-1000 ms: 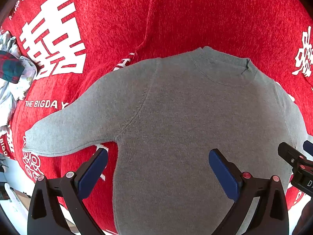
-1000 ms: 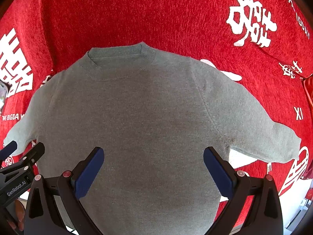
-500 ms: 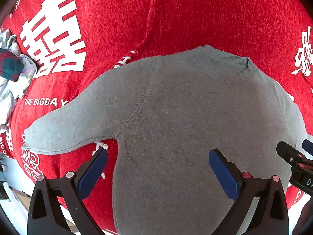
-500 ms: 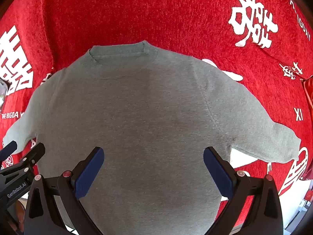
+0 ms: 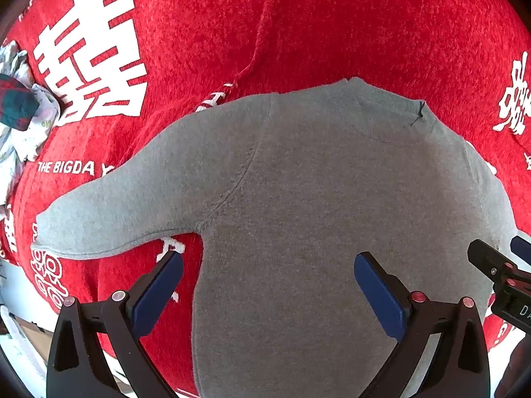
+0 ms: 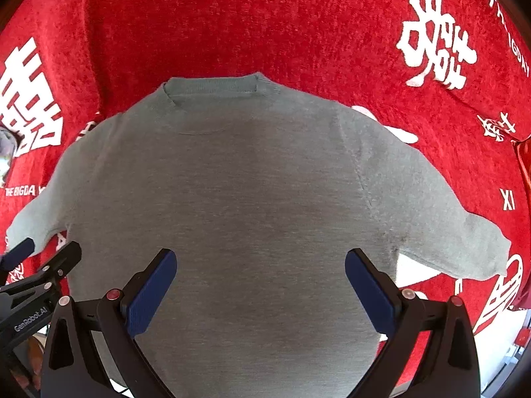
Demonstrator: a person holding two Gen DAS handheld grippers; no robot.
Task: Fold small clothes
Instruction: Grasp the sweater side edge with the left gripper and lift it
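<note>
**Both grippers spread wide above a flat grey sweater**

Nearest the cameras, the left gripper (image 5: 268,267) hung with its blue-padded fingers (image 5: 156,293) far apart and holding nothing, over the sweater's lower left side. The right gripper (image 6: 260,265) was spread just as wide and equally empty, above the lower middle of the garment. Each gripper showed at the edge of the other's view.

Beneath them the grey sweater (image 5: 315,215) lay flat on a red cloth (image 5: 348,26) with white characters and lettering. Its hem was nearest, its sleeves reached out to left and right, and its round collar (image 6: 212,88) lay at the far end.

At the far left edge, well apart from the sweater, lay a small heap of other clothes (image 5: 23,112), pale fabric with a dark plaid piece on top.
</note>
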